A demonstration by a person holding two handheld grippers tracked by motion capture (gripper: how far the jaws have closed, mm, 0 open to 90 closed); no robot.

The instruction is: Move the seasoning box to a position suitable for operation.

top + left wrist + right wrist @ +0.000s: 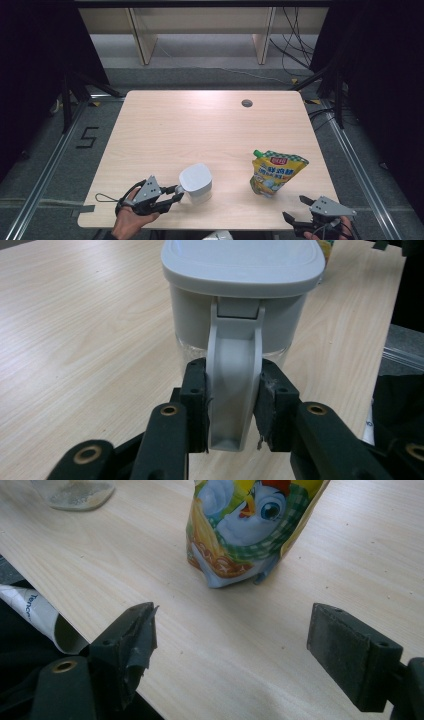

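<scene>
A white lidded jug with a clear lower part stands near the table's front edge, left of centre. My left gripper holds it from the left, and in the left gripper view both pads press on the sides of the jug's white handle under the lid. A yellow spouted pouch with a cartoon print stands upright to the right. My right gripper sits at the front right edge, jaws wide apart with nothing between them, and the pouch stands a little ahead of it.
The wooden table has a round cable hole at the back right. A rolled white paper shows below the table's front edge. The jug's clear base is at the top left of the right gripper view.
</scene>
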